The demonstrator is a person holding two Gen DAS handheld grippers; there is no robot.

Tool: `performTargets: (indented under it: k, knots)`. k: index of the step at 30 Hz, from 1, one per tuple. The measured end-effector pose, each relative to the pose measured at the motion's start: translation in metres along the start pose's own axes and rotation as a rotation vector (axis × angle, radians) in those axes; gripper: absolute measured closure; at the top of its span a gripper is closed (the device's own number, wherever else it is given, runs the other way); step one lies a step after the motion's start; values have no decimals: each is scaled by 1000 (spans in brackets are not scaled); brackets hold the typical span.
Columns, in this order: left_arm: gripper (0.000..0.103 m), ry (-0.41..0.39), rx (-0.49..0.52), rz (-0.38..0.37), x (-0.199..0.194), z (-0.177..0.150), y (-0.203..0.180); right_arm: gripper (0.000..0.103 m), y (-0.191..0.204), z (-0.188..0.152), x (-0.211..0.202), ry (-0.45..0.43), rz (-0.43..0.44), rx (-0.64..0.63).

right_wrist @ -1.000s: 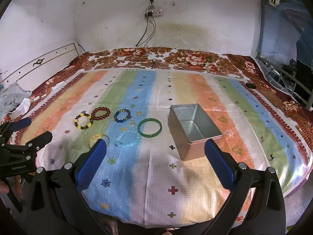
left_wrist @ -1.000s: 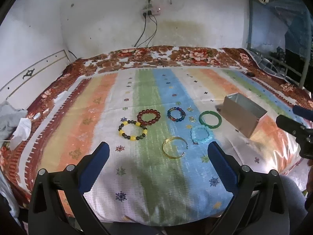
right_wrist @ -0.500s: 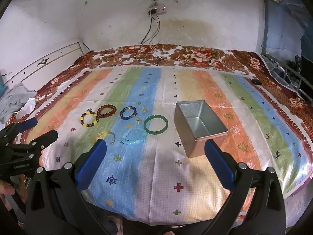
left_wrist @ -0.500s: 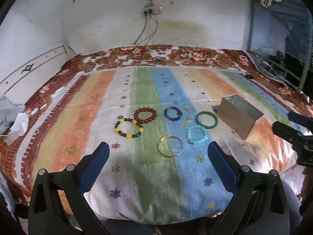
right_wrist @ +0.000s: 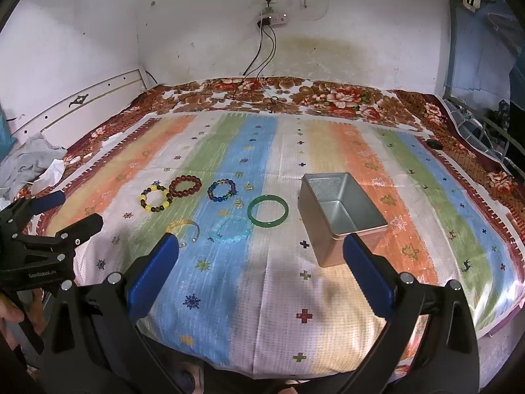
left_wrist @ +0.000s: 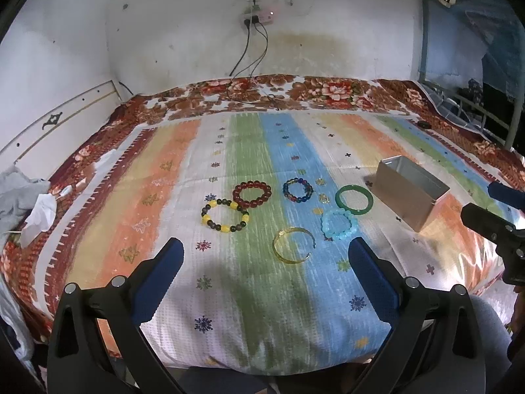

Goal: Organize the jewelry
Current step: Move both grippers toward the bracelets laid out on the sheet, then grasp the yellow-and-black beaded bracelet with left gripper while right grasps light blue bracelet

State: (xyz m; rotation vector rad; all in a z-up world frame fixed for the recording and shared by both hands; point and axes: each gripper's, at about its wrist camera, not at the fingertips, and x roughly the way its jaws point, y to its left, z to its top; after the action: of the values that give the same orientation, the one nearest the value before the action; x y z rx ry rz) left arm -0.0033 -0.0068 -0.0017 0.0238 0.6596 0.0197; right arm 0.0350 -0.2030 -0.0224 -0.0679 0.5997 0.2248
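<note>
Both tools are hanging over the near edge of a bed covered by a striped mat (left_wrist: 170,197), and neither is touching anything. The left gripper (left_wrist: 265,262) is sitting released, its blue pads spread wide with nothing between them; the right gripper (right_wrist: 261,264) is likewise standing wide apart and empty. In the left wrist view the jewelry is lying in a loose cluster at about 12 o'clock from the left gripper: a yellow-and-dark beaded bracelet (left_wrist: 225,215) is touching a red beaded bracelet (left_wrist: 252,194) at its 1 o'clock, a multicolored beaded bracelet (left_wrist: 298,190) is resting near the red one at its 3 o'clock, a green bangle (left_wrist: 354,200) is lying further toward 3 o'clock, a light blue beaded bracelet (left_wrist: 339,224) is sitting just beside the bangle at its 7 o'clock, and an open gold cuff (left_wrist: 293,245) is lying nearest the gripper. An open metal tin (right_wrist: 341,215) is standing upright and empty at 3 o'clock of the bangle, apart from it, at about 1 o'clock from the right gripper.
</note>
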Motion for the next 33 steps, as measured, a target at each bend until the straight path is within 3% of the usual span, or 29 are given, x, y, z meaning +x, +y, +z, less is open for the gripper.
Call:
performTargets:
  k: [17,22,26,33]
  knots:
    - [5,37,-47,13,13,3,10,4,4,1,10,23,7,-33]
    - [5,74,-34,-14,34,9,17,4,7,7,28,60,29,-41]
    - [5,102,-86,-56,48,12,32,4,6,11,46,87,65,-26]
    - [5,154,-66,-23,82,24,46,4,11,15,83,151,68,-66]
